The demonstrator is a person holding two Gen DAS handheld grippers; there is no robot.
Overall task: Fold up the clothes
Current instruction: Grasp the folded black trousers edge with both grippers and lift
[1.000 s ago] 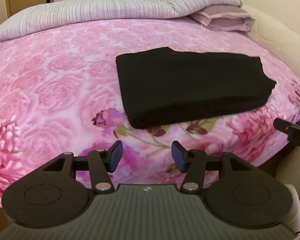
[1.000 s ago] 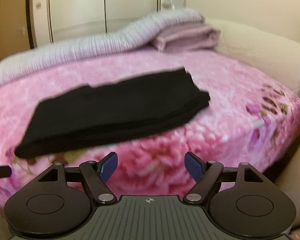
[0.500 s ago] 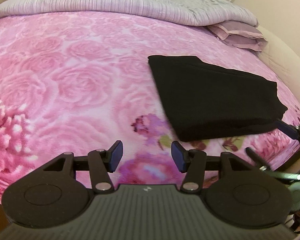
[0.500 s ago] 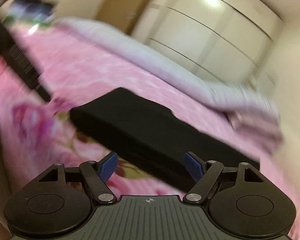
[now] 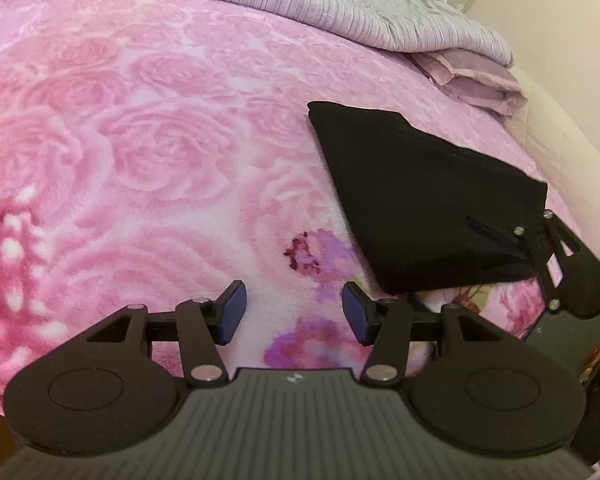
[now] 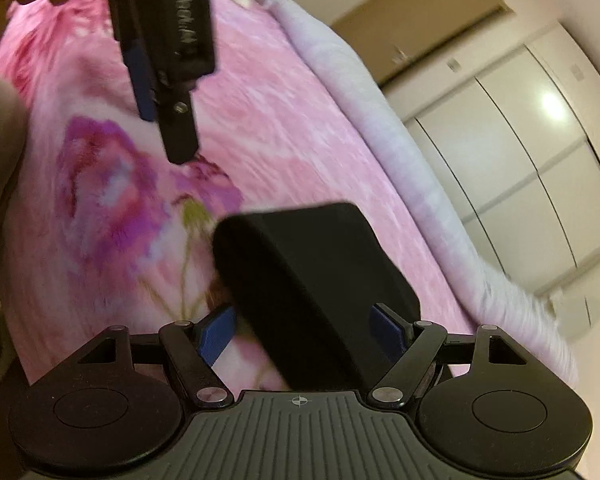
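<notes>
Ahead and right of my left gripper [image 5: 294, 312] the folded garment [image 5: 420, 200] lies on the bedspread [image 5: 140, 160]. My right gripper [image 6: 304, 330] straddles its near end, possibly touching. Behind it, a rolled blanket [image 5: 340, 8] lies over pillows [image 5: 480, 84].

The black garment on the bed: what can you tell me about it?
The black garment is plain, dark, soft-looking cloth, folded into a flat, thick rectangle with rounded folded edges. It lies on the pink rose-patterned blanket. The right gripper, fingers open, straddles one end of it; the left gripper is beside it, not touching.
</notes>
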